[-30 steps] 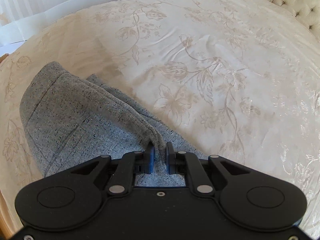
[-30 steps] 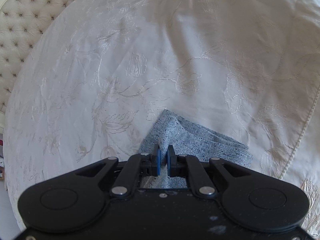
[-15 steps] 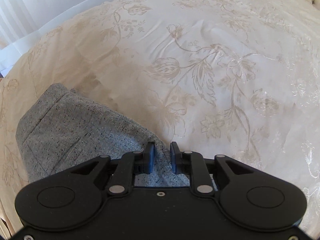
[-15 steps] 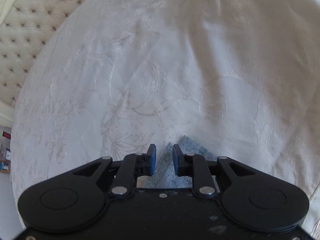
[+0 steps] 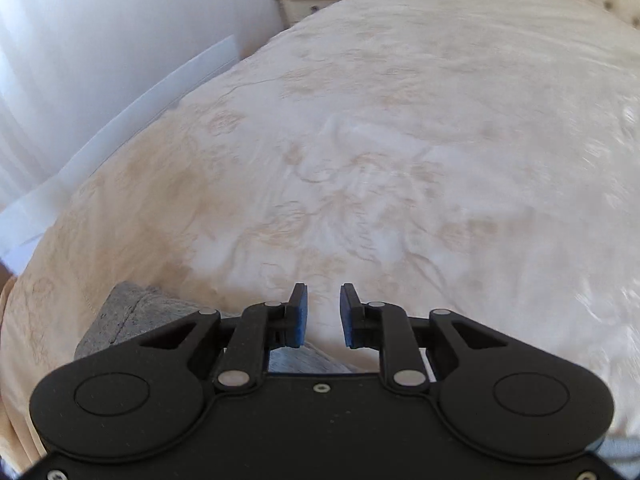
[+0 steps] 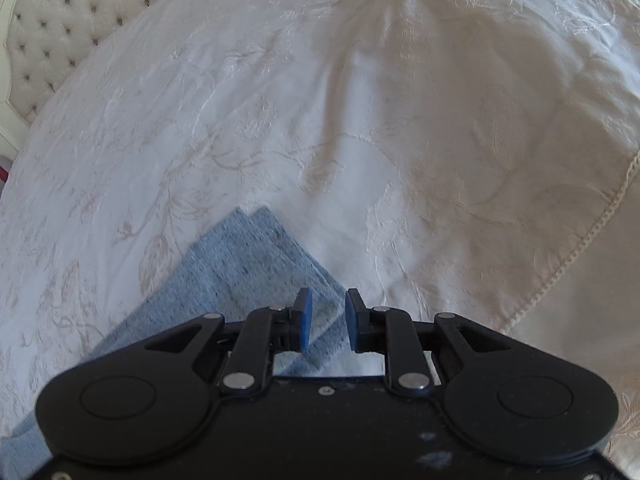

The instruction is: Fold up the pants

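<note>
Left wrist view: left tongs [image 5: 323, 316] spread, gripping nothing, hovering over cream floral bedspread [image 5: 400, 140]. Grey pants [image 5: 132, 320] lying folded on bed, low and left of tongs, partly hidden behind tool body. Nightstand [image 5: 316, 0] standing beyond bed's far edge. Right wrist view: right tongs [image 6: 328, 320] likewise spread, holding nothing, hanging just above pants [image 6: 248, 264], folded layers stacked with offset corners pointing away. Tufted headboard [image 6: 80, 12] showing upper left.
</note>
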### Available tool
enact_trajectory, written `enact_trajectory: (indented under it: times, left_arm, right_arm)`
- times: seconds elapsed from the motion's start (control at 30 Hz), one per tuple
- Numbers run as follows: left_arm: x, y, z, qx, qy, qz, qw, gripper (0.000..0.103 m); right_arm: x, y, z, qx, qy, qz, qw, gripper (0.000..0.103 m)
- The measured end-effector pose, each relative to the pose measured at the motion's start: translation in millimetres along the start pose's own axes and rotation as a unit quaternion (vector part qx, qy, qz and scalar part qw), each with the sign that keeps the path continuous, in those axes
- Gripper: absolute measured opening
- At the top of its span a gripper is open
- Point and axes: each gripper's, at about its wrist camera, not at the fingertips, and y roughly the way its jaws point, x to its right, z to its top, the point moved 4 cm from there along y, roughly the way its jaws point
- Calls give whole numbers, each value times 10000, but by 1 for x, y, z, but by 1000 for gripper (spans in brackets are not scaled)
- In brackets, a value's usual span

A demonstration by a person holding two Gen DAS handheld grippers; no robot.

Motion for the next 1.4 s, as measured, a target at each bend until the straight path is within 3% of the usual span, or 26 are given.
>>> enact_trajectory:
  times: [0.1,0.23,0.3,0.37,0.47,0.67,0.93,1.03,1.13,1.27,1.3,1.33,1.4]
  left_arm:
    - [49,-34,-27,135,863,-623,9942,28]
    - [110,-57,-76,-126,1596,-1595,9741,28]
    - [137,-60,-98,-327,1843,-1929,9632,28]
    - [158,-59,-115,-425,2048,-2038,9564,28]
    - [186,-54,-131,-576,2294,-2037,9500,28]
    - [210,-28,-145,-783,2380,-1619,9545,28]
    - [212,4,-141,-1029,2139,-1287,9629,30]
    - [214,12,-137,-1193,1972,-1243,9651,29]
    - [215,17,-134,-1288,1988,-1190,9642,29]
    - [217,23,-130,-1309,1973,-1168,9645,29]
    - [217,26,-128,-1310,1946,-1162,9651,29]
    - [217,25,-130,-1303,1931,-1153,9656,29]
    - [218,20,-134,-1281,1947,-1126,9659,29]
  right_arm:
    - [0,1,-16,-94,-72,-6,9999,21]
    - [-18,9,-23,-191,-344,134,9991,21]
    - [-31,15,-20,-212,-465,257,9984,21]
    - [-44,16,-12,-99,-511,611,9968,21]
    - [-51,8,1,119,-197,1198,9925,21]
    - [-8,2,2,-27,237,727,9971,24]
    - [16,4,-14,10,-443,464,9979,28]
    - [10,10,-11,167,-632,575,9962,32]
    - [2,24,-6,15,-708,732,9948,33]
    - [-4,26,2,-5,-439,1100,9930,33]
    - [-4,25,3,-43,-313,1189,9924,28]
    - [-4,24,4,-136,-206,1299,9912,9]
    - [-7,17,5,-129,-185,1329,9909,5]
